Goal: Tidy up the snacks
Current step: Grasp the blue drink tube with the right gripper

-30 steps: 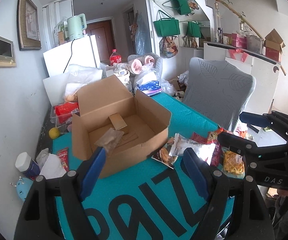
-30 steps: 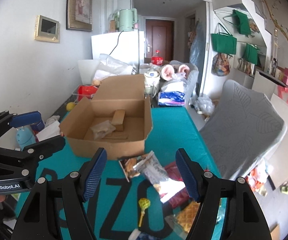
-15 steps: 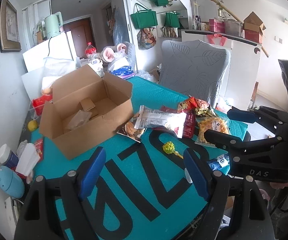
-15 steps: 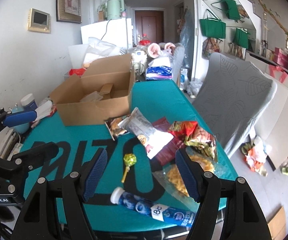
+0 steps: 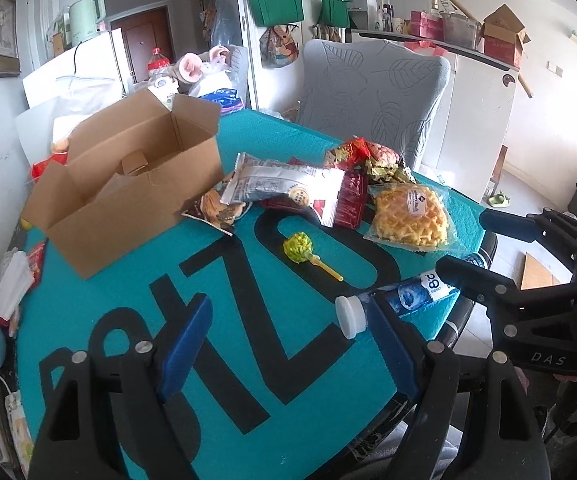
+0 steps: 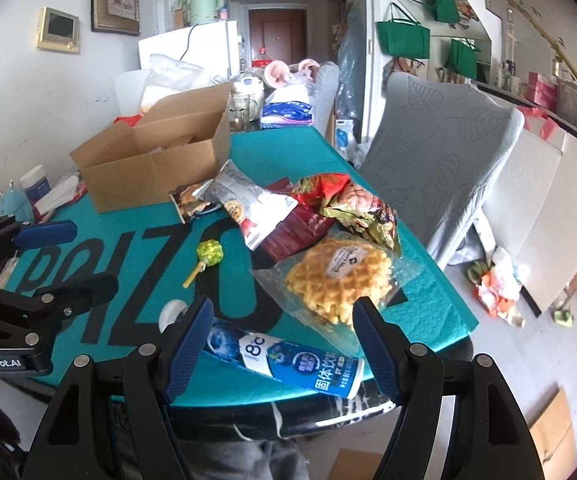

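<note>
We are seeing the blue bottle (image 6: 288,360) lying at the teal table's (image 6: 128,248) near edge, between the right gripper's (image 6: 280,320) released jaws, which have just been opening. The left view is hiding most of the bottle behind the left gripper (image 5: 288,316), also released and empty, but showing inside the cardboard box (image 5: 128,184).

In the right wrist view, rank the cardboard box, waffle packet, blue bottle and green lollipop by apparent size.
1. cardboard box
2. waffle packet and blue bottle: alike; the bottle lies nearer the camera and is partly hidden
3. green lollipop
</note>
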`<state>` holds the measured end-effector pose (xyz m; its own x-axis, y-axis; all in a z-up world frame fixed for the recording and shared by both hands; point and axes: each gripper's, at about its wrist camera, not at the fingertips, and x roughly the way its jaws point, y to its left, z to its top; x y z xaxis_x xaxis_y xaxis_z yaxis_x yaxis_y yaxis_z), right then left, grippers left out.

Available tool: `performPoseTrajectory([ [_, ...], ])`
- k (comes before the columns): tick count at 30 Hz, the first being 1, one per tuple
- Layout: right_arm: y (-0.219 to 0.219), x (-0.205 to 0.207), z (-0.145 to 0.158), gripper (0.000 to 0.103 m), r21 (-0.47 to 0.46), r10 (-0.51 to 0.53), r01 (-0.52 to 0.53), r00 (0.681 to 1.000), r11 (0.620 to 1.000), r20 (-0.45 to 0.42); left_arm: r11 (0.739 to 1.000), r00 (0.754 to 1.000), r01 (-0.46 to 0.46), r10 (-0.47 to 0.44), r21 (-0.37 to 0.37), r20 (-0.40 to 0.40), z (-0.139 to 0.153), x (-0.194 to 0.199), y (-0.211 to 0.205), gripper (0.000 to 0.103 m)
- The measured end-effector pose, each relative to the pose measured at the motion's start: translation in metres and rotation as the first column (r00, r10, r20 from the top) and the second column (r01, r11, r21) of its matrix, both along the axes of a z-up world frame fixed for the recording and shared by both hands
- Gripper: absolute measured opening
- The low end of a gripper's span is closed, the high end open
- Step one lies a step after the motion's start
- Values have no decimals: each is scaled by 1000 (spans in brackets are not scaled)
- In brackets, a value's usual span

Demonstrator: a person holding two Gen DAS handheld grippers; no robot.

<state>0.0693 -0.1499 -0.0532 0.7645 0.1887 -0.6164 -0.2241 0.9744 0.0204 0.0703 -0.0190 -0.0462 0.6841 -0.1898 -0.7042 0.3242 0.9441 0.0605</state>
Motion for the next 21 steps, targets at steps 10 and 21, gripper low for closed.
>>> performPoseTrajectory([
  [10, 12, 11, -30, 77, -60, 149, -154, 986, 986, -79, 999, 999, -46, 46, 11, -19, -15, 3, 2, 80],
  [21, 35, 29, -45, 73, -85, 286, -308, 935, 947, -208, 997, 995, -66, 62, -46, -76, -18, 11, 23, 80],
])
